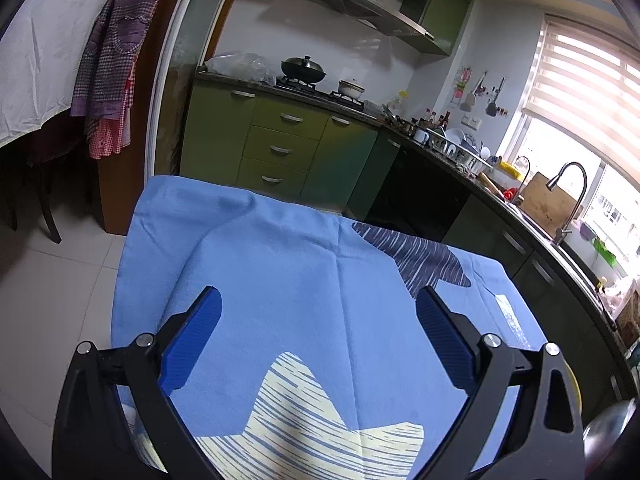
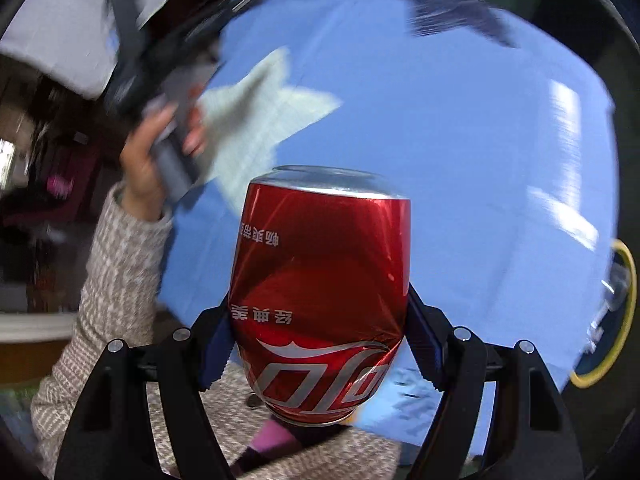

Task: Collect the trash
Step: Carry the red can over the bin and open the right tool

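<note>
While the left gripper (image 1: 318, 300) hangs spread wide with nothing between its pads above the blue star-print tablecloth (image 1: 288, 264), the right gripper (image 2: 320, 312) is clamped on a dented red Coca-Cola can (image 2: 320, 296), raised over that cloth.

The table (image 1: 224, 216) is covered by a blue cloth (image 1: 304, 280) that hangs over its far and left edges. The cloth carries two printed star shapes: a pale yellow striped one (image 1: 312, 420) toward the near side and a dark navy striped one (image 1: 424, 256) toward the far right corner (a few creases run between them). A white patch (image 1: 512, 320) shows near the right edge; whether it is print or light cannot be told. At the table's right rim sits a yellow-edged round thing (image 2: 620, 312), too blurred to name. White floor tiles (image 1: 52, 288) lie below on the left.
</note>
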A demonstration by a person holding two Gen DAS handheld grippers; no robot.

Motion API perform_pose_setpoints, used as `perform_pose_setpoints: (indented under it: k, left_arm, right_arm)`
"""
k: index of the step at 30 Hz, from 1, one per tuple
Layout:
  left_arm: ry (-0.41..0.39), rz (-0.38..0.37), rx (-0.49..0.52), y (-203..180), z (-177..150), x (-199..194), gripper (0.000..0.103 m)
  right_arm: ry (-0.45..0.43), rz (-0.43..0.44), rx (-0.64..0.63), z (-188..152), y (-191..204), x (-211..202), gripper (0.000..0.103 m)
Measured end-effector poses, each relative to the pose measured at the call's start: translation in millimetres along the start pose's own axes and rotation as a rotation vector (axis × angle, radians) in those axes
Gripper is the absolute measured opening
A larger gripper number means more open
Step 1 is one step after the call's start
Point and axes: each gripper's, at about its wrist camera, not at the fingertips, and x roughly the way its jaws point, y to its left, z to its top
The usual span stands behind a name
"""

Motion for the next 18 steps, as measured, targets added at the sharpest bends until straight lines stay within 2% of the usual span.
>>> perform_pose_setpoints:
  k: [4, 10, 13, 18]
  left_arm:
    - [0.008, 0.003, 0.029, -6, -3, 2, 0.093]
    - [0.023, -0.002, 0.052, -11, -7, 5, 0.093]
    - [0.026, -0.006, 0.053, -11, -7, 4, 0.093]
    - [0.032, -0.005, 0.059, -12, -7, 6, 0.093]
  right_arm:
    - [-0.062, -0.055, 0.131, -6, -77, -34, 0.074]
    - [-0.128, -0.138, 0.367, -29, -217, -76, 0.074]
    - [-0.131, -0.174, 0.478, -48, -284, -83, 0.074]
    - [-0.082, -0.243, 0.62, -79, -365, -64, 0.074]
